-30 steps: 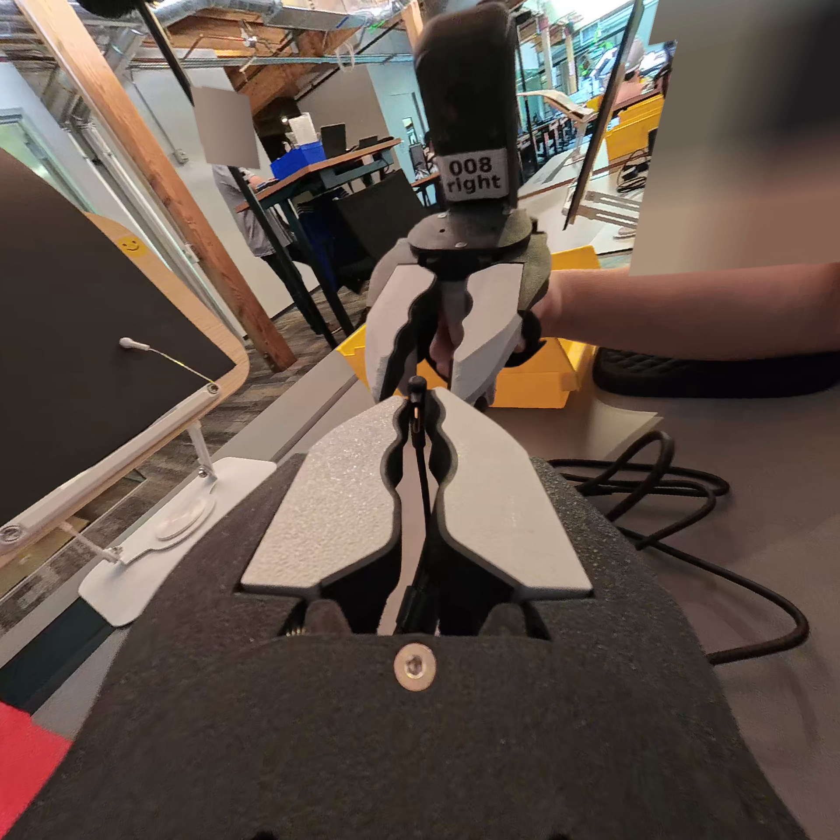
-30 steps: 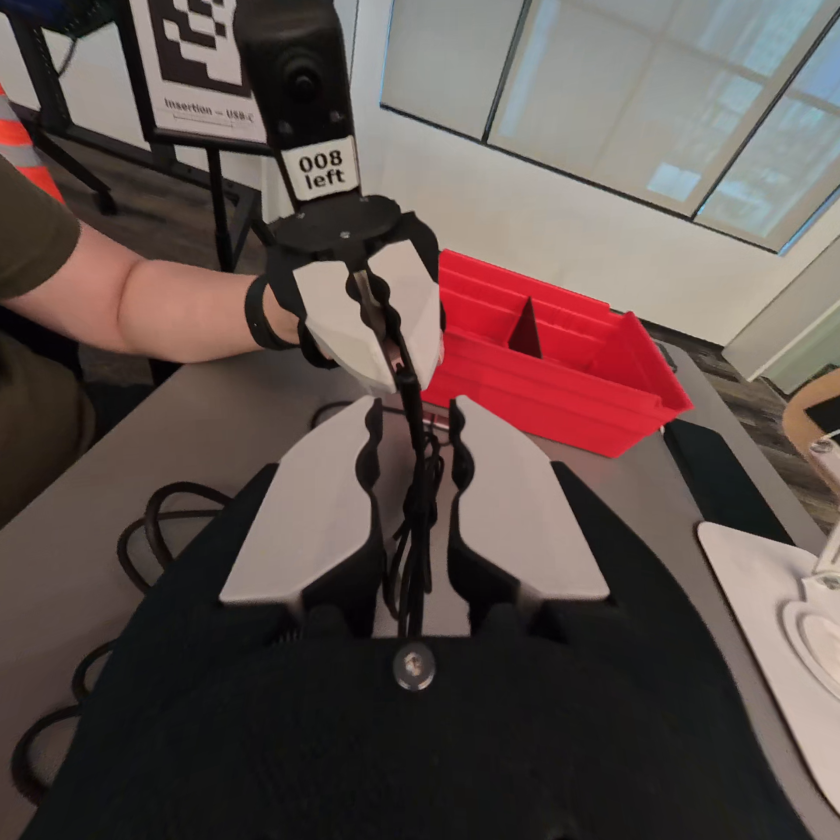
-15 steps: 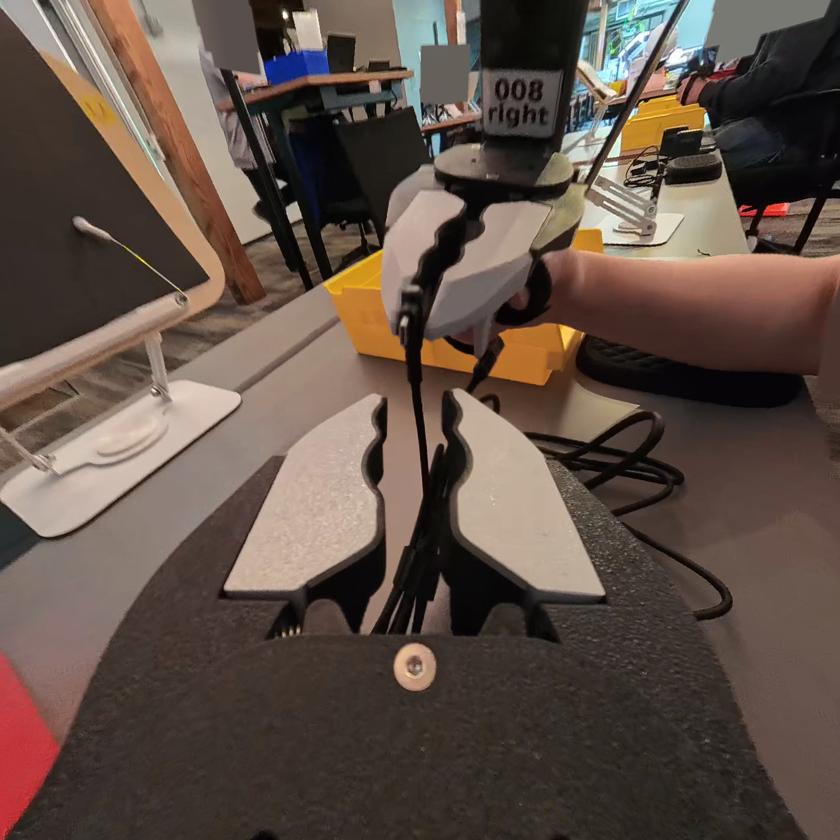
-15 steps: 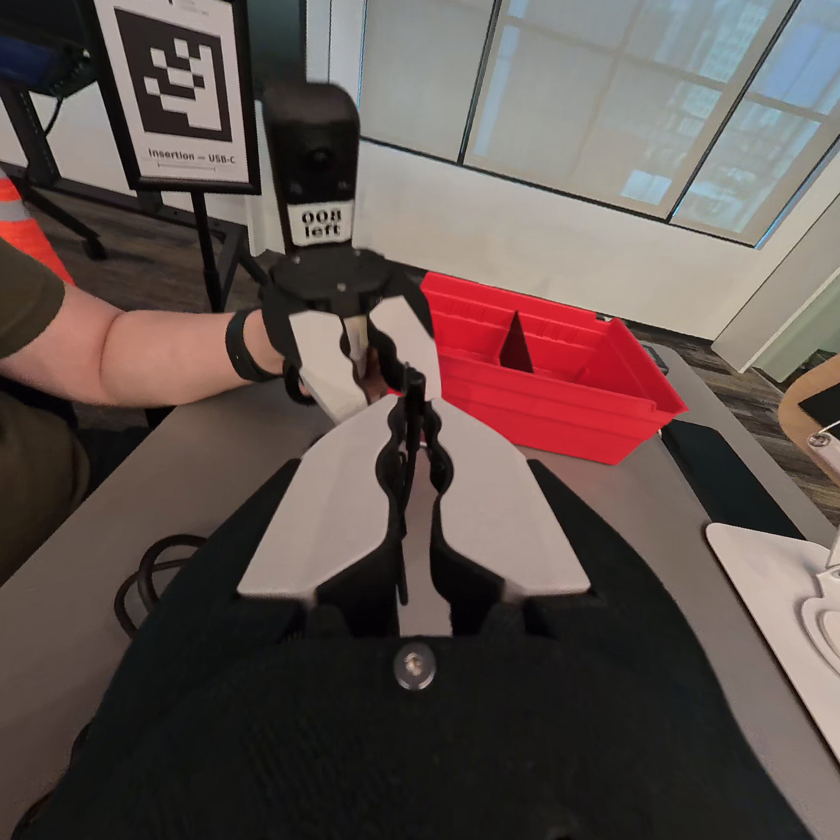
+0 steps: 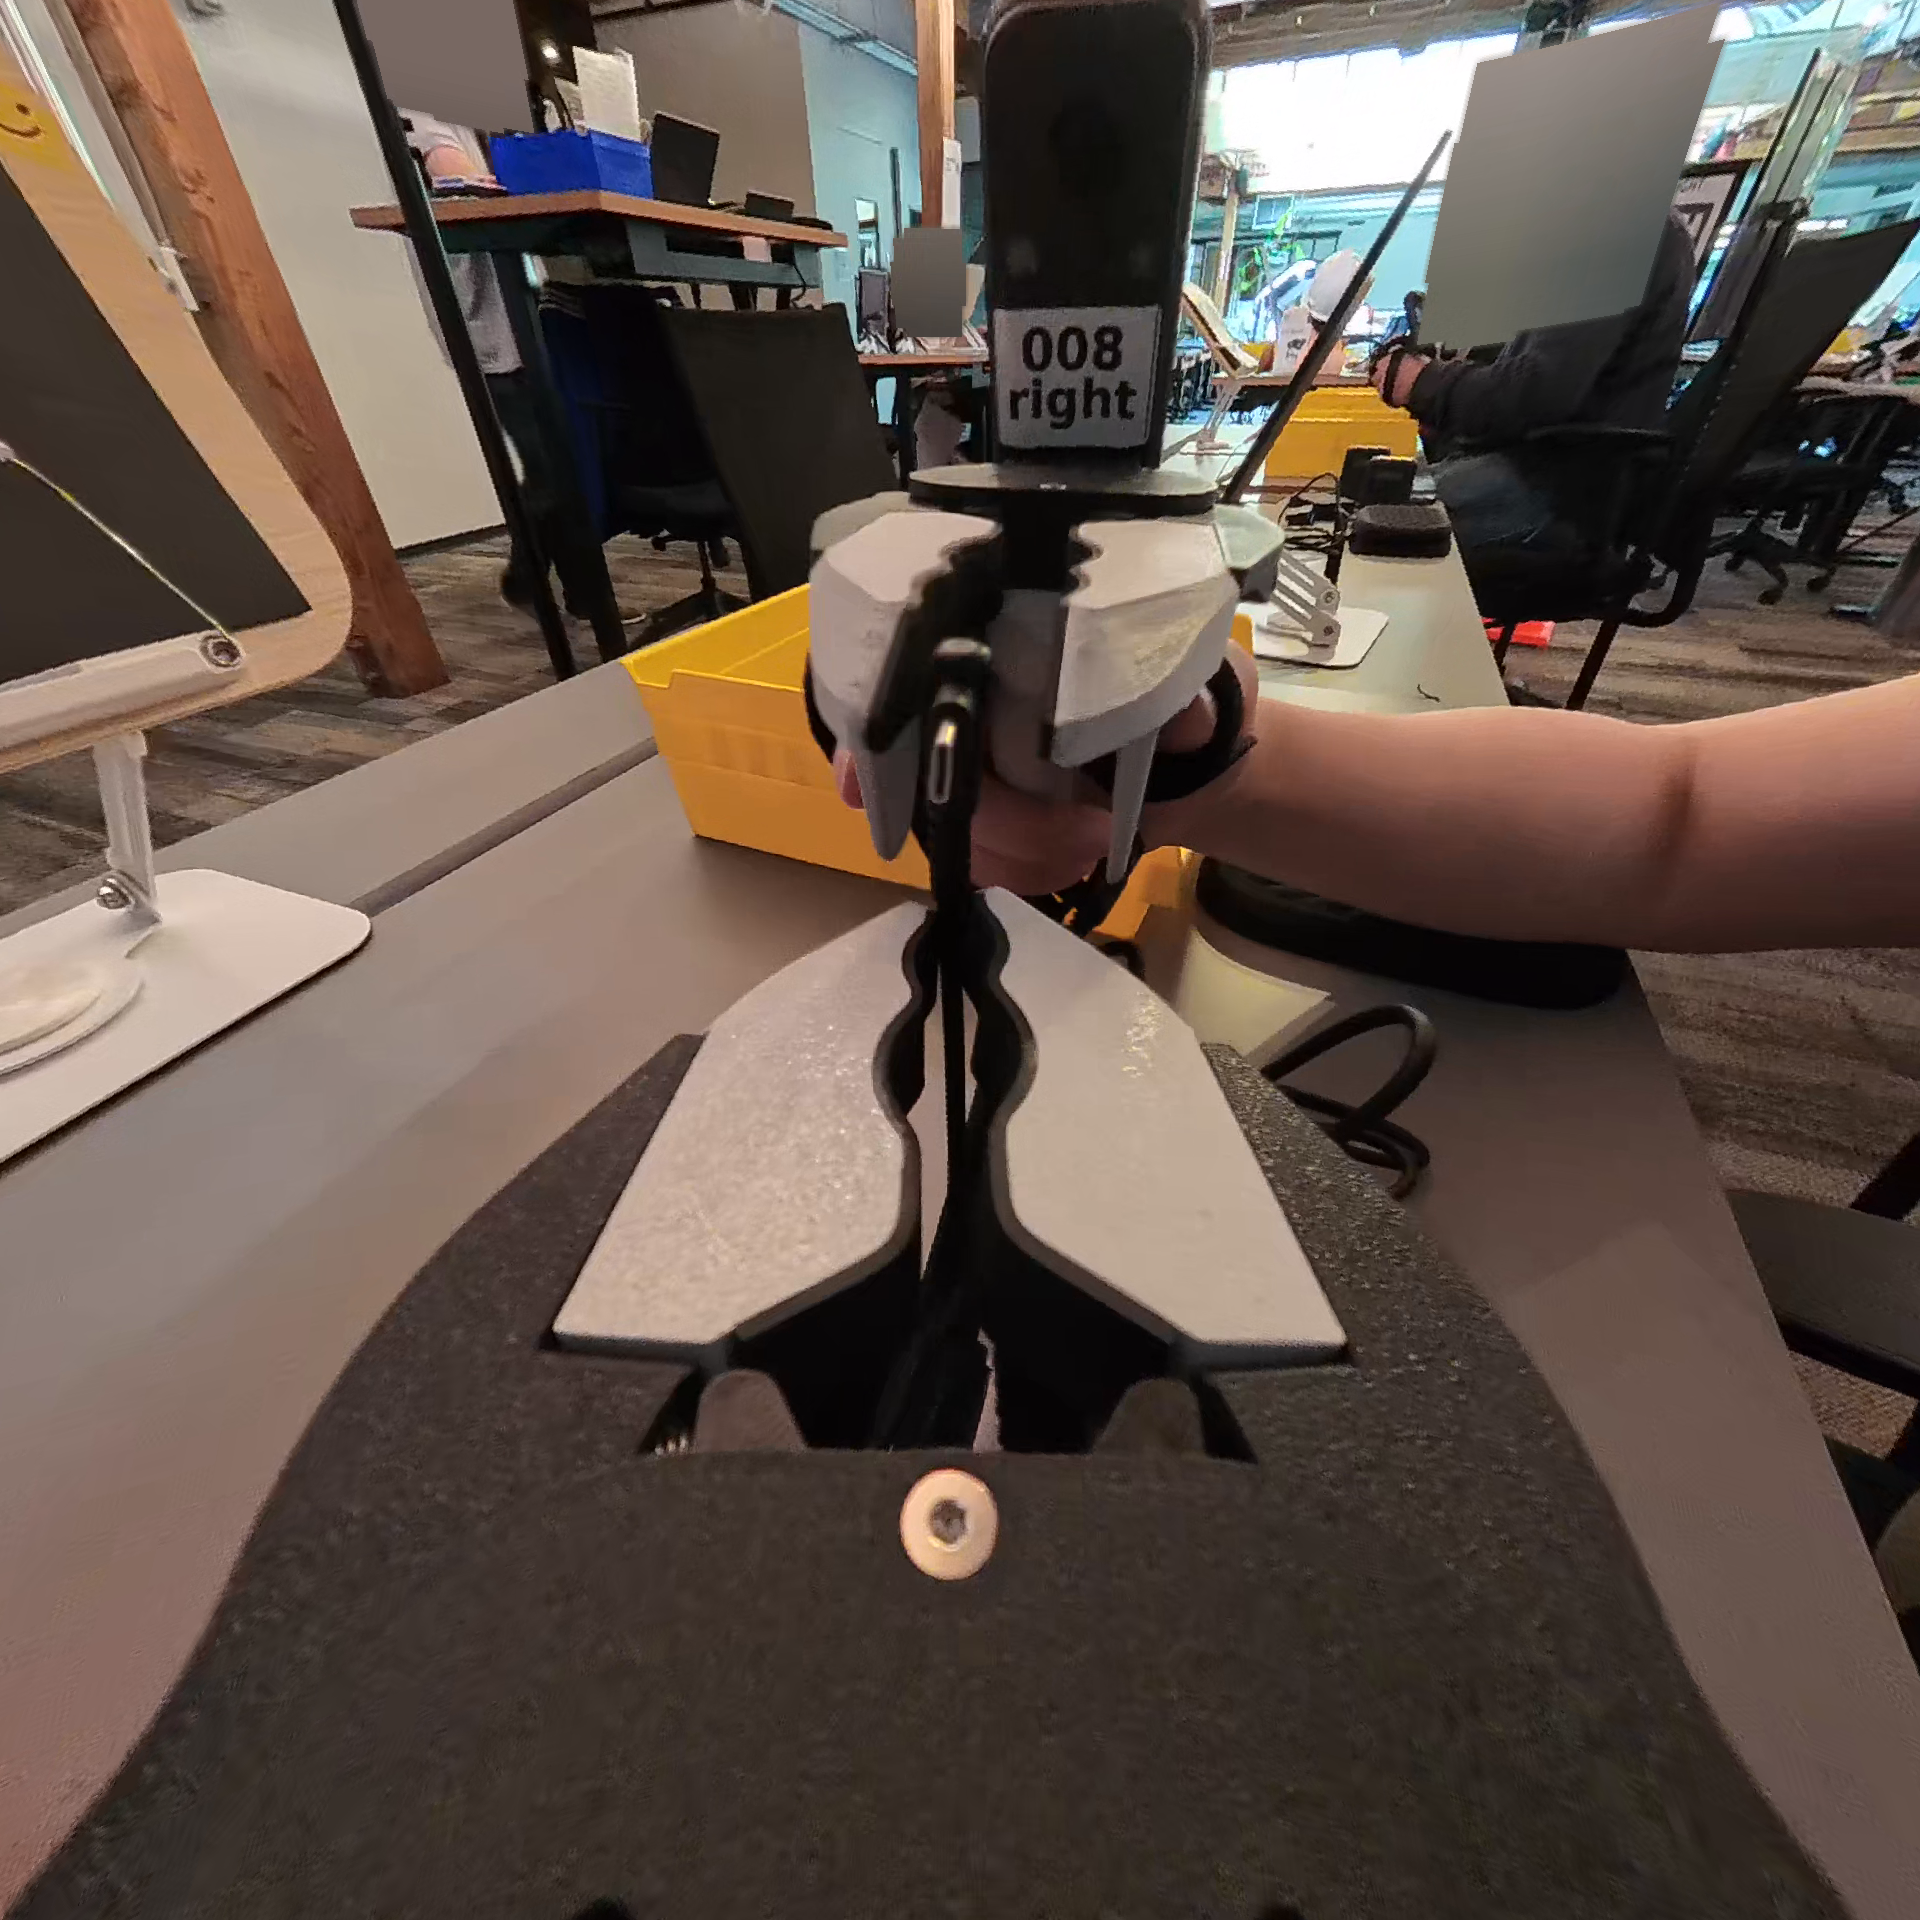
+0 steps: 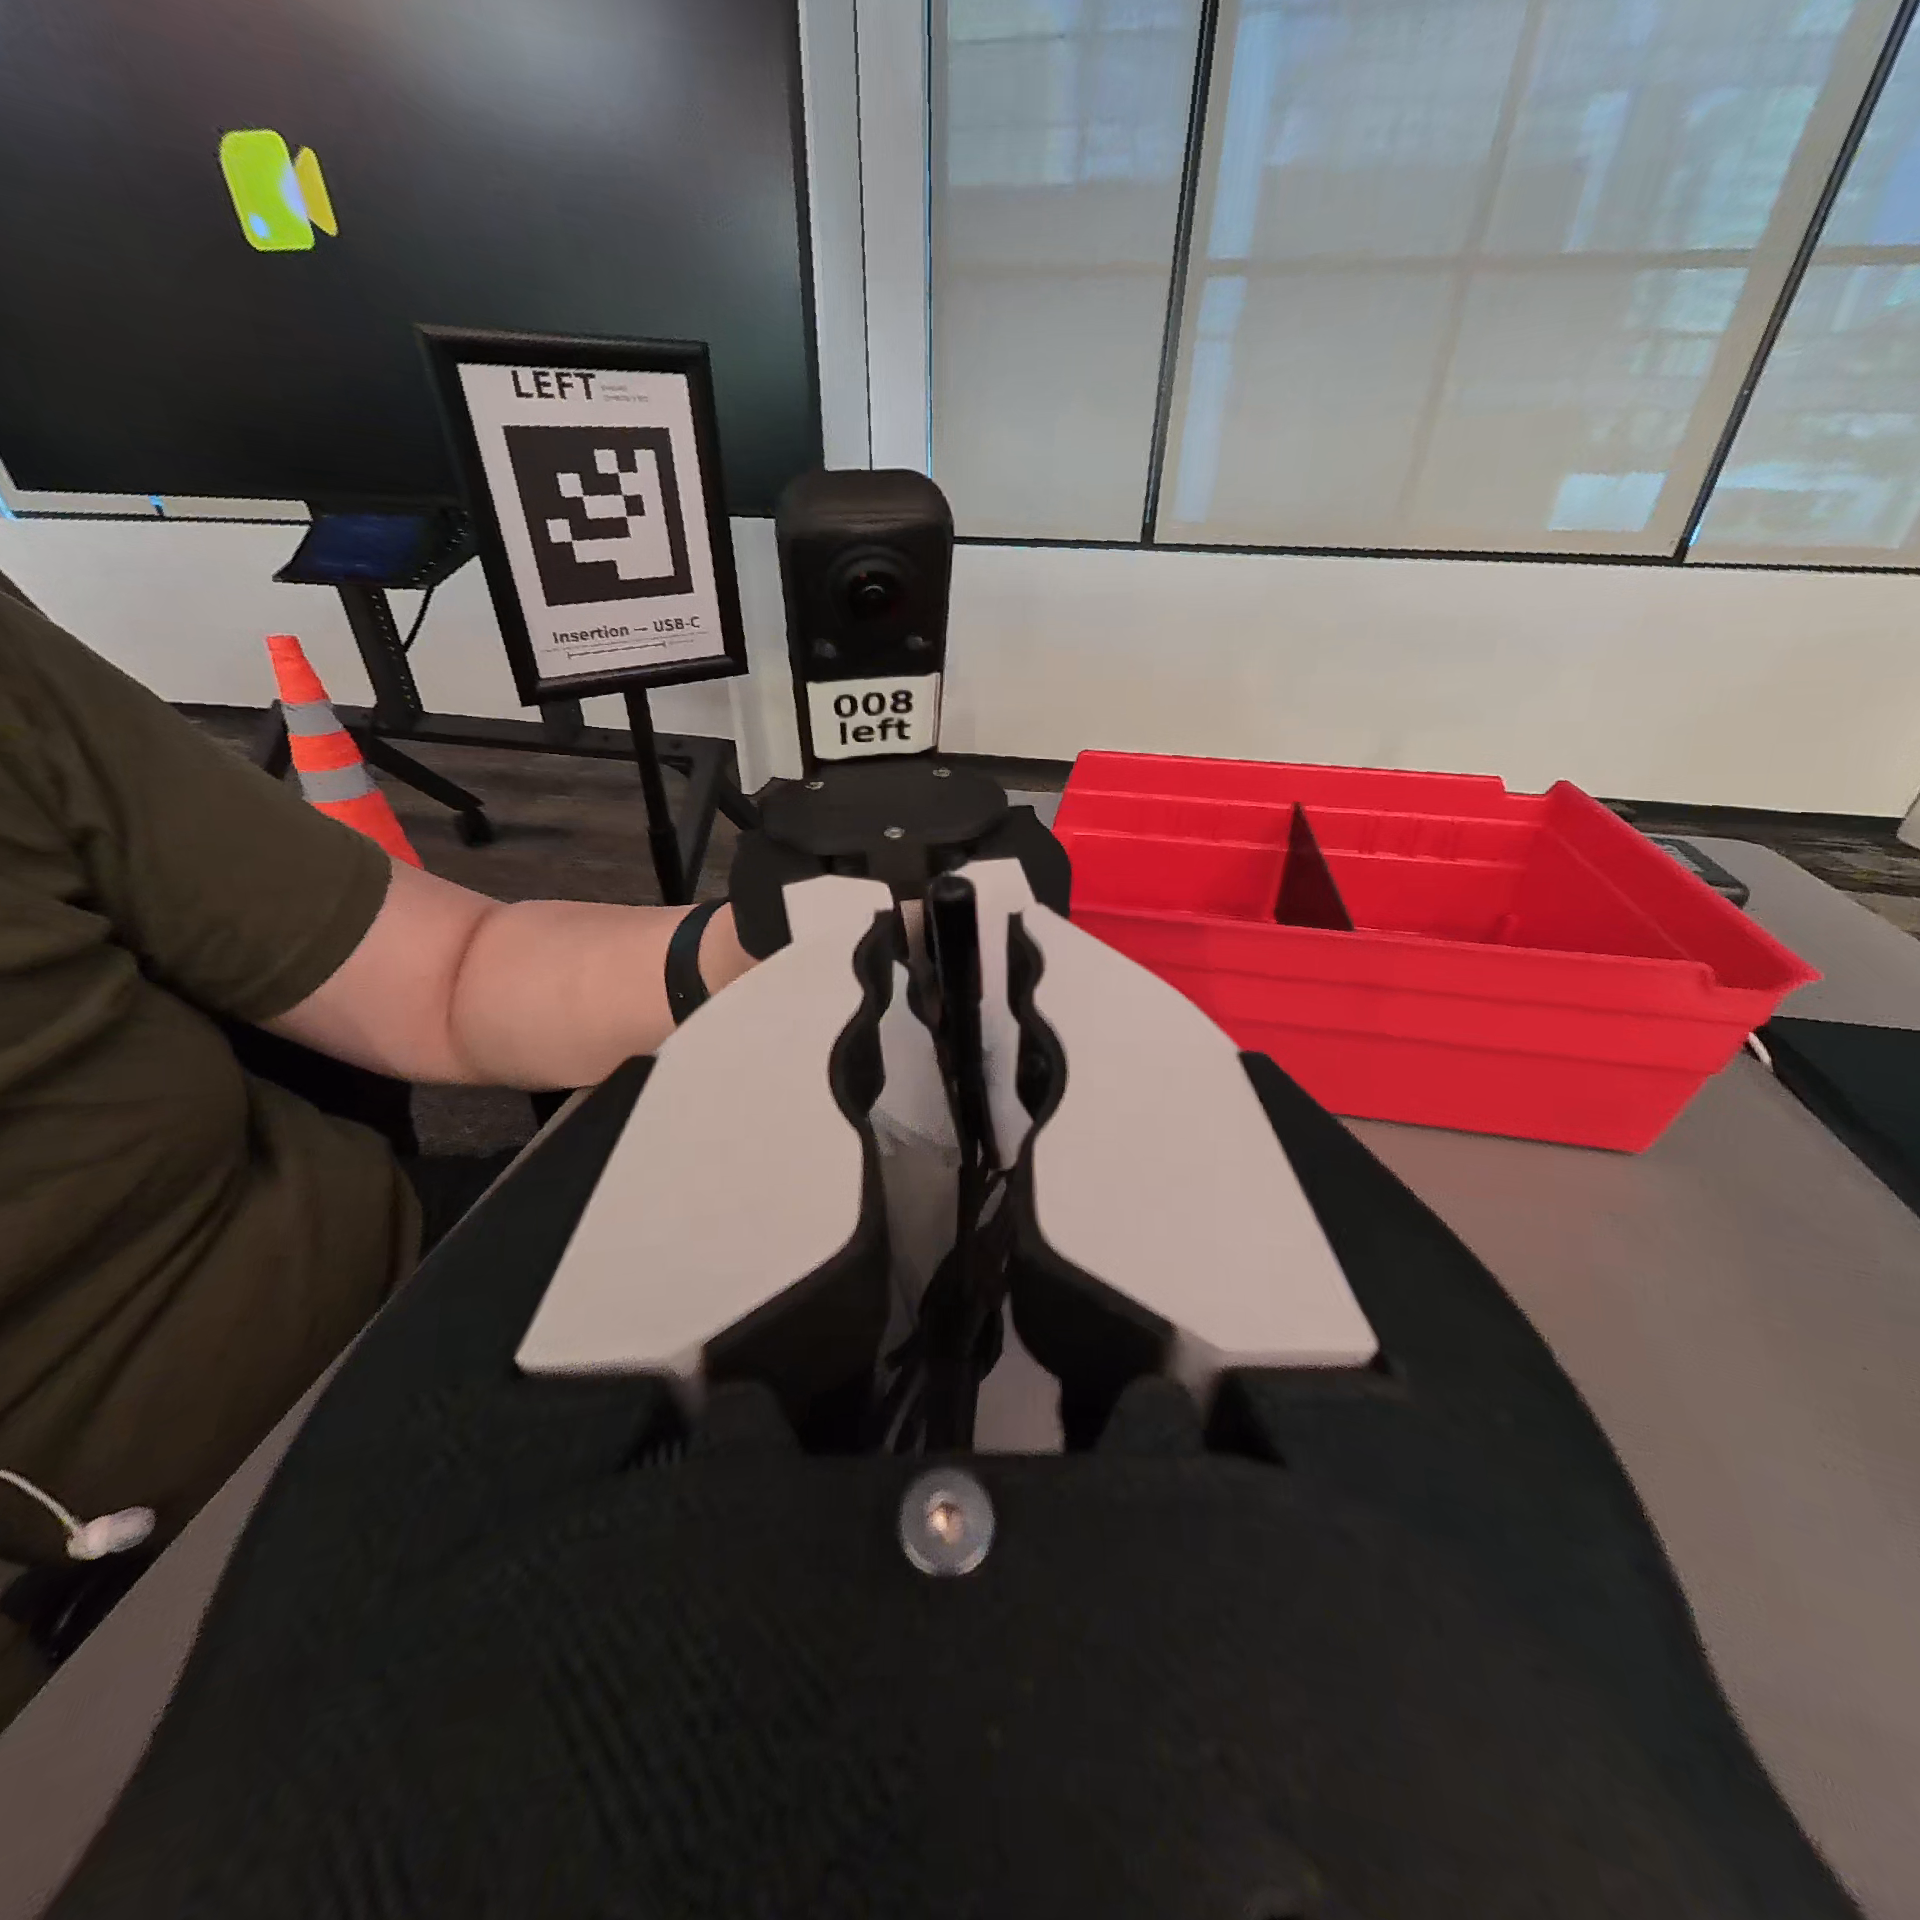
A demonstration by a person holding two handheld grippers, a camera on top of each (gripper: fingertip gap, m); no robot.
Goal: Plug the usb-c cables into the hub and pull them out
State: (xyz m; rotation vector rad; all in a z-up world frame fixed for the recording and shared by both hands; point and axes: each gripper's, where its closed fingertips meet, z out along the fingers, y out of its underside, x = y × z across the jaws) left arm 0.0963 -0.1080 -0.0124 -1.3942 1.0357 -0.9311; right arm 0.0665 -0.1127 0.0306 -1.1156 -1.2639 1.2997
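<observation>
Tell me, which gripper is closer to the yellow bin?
The right gripper. It hangs just in front of the yellow bin, partly covering it in the left wrist view. The left gripper sits farther back over the table, shut on the black cable.

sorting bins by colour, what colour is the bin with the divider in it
Red. The divided bin shows best in the right wrist view, on the grey table.

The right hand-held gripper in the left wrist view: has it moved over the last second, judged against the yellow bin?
Yes. The right hand-held gripper now covers more of the yellow bin.
</observation>
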